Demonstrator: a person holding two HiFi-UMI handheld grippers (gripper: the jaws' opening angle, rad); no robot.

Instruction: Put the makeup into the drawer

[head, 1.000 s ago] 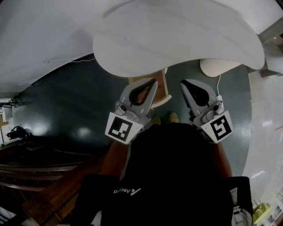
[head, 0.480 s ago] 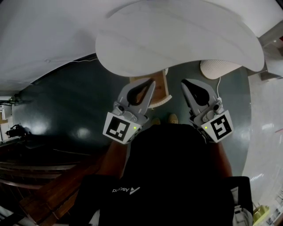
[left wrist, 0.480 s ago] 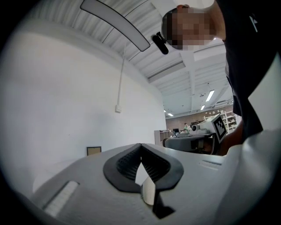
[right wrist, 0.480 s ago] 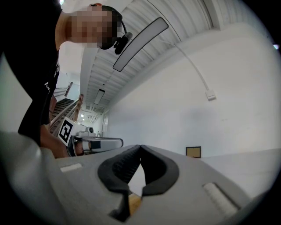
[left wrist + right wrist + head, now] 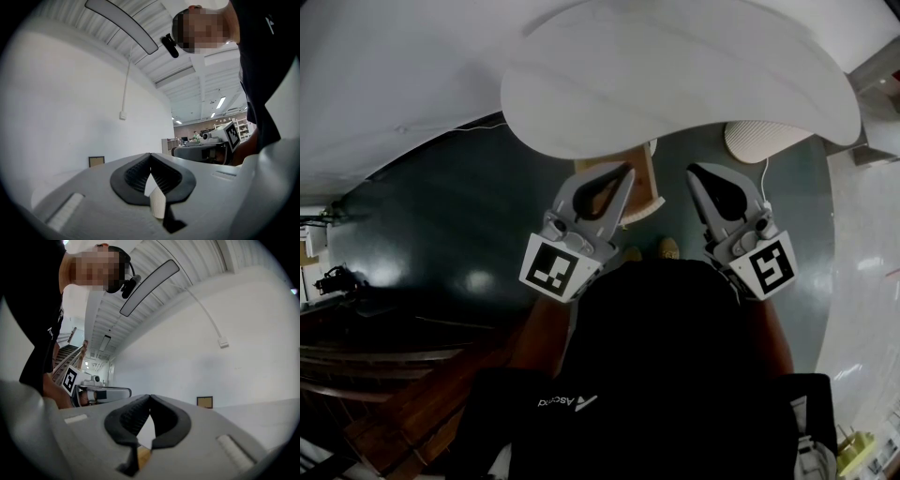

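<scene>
The left gripper (image 5: 627, 173) and right gripper (image 5: 692, 172), both clenched on nothing, hang beside the white table's (image 5: 675, 94) curved edge over open dark floor (image 5: 441, 225).

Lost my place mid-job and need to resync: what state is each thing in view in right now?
left gripper: fingers shut tip to tip, nothing between them.
right gripper: fingers shut tip to tip, nothing between them.
wooden piece: on the floor, partly hidden under the table edge; cannot tell if it is a drawer, or open.
makeup: not in view.
</scene>
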